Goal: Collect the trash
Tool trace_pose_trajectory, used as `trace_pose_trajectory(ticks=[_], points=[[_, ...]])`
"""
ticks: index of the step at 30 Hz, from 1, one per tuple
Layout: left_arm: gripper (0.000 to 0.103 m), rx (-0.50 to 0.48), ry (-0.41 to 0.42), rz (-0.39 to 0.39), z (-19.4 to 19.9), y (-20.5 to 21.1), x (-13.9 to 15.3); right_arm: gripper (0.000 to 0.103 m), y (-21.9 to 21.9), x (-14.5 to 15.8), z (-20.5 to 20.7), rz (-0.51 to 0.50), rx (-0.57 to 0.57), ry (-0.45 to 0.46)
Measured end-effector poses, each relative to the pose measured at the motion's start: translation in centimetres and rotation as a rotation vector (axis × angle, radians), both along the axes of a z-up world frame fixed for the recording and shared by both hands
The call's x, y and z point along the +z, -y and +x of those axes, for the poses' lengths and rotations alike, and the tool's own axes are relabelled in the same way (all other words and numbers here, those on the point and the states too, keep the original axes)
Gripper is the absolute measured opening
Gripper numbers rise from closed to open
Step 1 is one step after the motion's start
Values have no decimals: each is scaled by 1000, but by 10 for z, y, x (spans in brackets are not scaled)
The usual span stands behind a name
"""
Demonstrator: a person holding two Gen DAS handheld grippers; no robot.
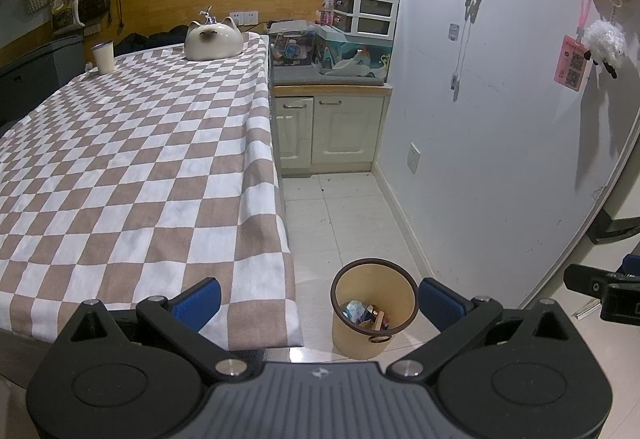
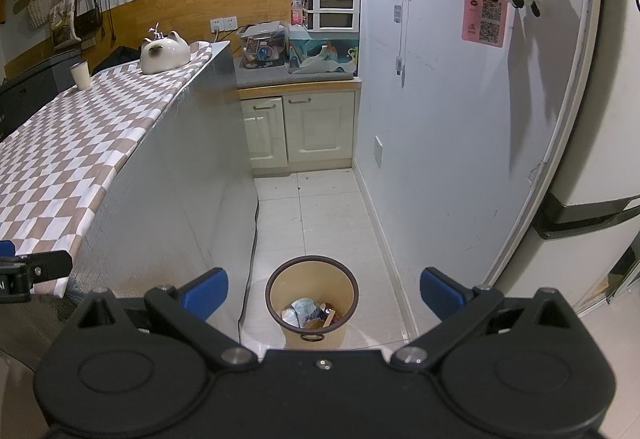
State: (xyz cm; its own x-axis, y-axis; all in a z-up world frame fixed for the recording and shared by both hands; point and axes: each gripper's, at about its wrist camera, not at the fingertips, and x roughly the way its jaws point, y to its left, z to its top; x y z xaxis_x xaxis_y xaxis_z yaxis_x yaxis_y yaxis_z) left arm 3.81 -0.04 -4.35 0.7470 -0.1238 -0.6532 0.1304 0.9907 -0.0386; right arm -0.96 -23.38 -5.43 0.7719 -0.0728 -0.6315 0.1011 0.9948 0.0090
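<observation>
Both tools hang low in front of me with their blue pads spread wide and nothing between them: the left tool (image 1: 318, 299) over the counter's near corner, the right tool (image 2: 324, 293) above the floor. Between the pads of each sits the tan trash bin (image 2: 313, 303), standing upright on the white tiles just beside the counter's (image 1: 120, 159) hanging cloth edge. Crumpled paper and scraps (image 2: 308, 313) lie in its bottom. A tiled aisle runs from the bin to the cream cabinet (image 2: 300, 129), hemmed by the counter's side panel and the wall. At the counter's far end stand a cat-shaped ceramic piece (image 1: 213, 40) and a cup (image 1: 103, 57).
</observation>
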Motion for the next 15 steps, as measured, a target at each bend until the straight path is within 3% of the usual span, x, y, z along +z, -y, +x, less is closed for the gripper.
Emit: trace_pose_trajectory(ticks=[15], points=[[103, 0, 0, 4, 0, 0, 1, 103, 1, 1, 0, 5, -7, 2]])
